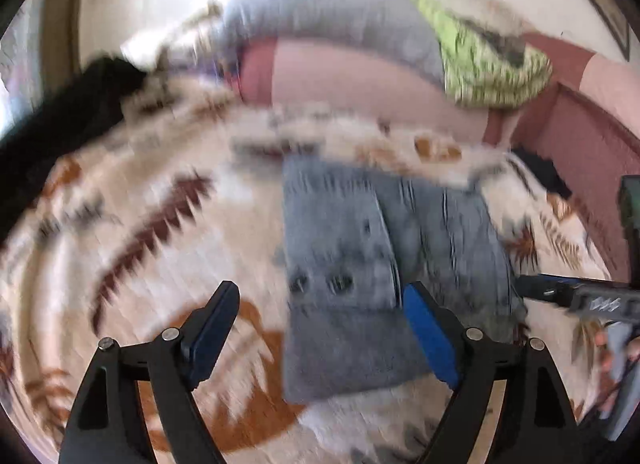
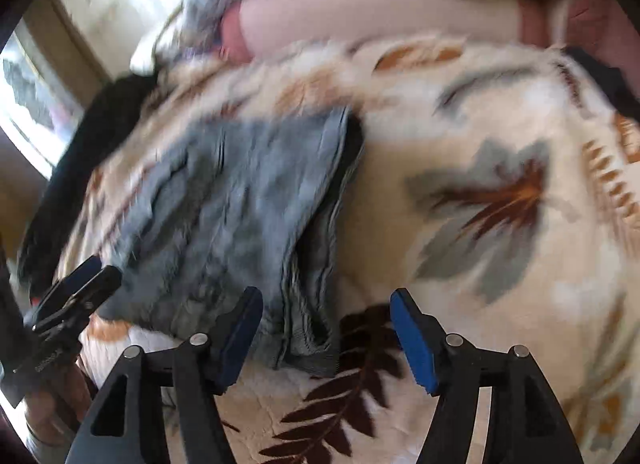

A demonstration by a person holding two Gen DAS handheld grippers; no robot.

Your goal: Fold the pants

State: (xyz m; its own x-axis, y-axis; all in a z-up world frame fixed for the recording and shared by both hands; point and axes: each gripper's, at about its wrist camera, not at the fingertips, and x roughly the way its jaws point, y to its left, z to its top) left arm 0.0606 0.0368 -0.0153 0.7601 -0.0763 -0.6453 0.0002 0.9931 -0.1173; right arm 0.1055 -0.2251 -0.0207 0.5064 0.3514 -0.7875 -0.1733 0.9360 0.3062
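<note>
While both frames are motion-blurred, the folded blue-grey denim pants [image 1: 360, 264] are lying as a compact stack on the cream fleece blanket with brown and grey leaf print [image 1: 160, 223] covering the bed. Left gripper [image 1: 320, 328] is hovering over the near edge of the pants, jaws wide, nothing between the blue pads; its right pad is overlapping the stack's edge in view. Right gripper [image 2: 326, 328] is also sitting wide open and empty, with the pants [image 2: 240, 215] ahead and to its left, their layered edge [image 2: 316, 264] showing between the fingers. Pink cushion [image 1: 360, 79], grey pillow [image 1: 332, 11] and green patterned fabric [image 1: 488, 59] are sitting behind the blanket. Black garment [image 1: 60, 123] is lying at the far left
</note>
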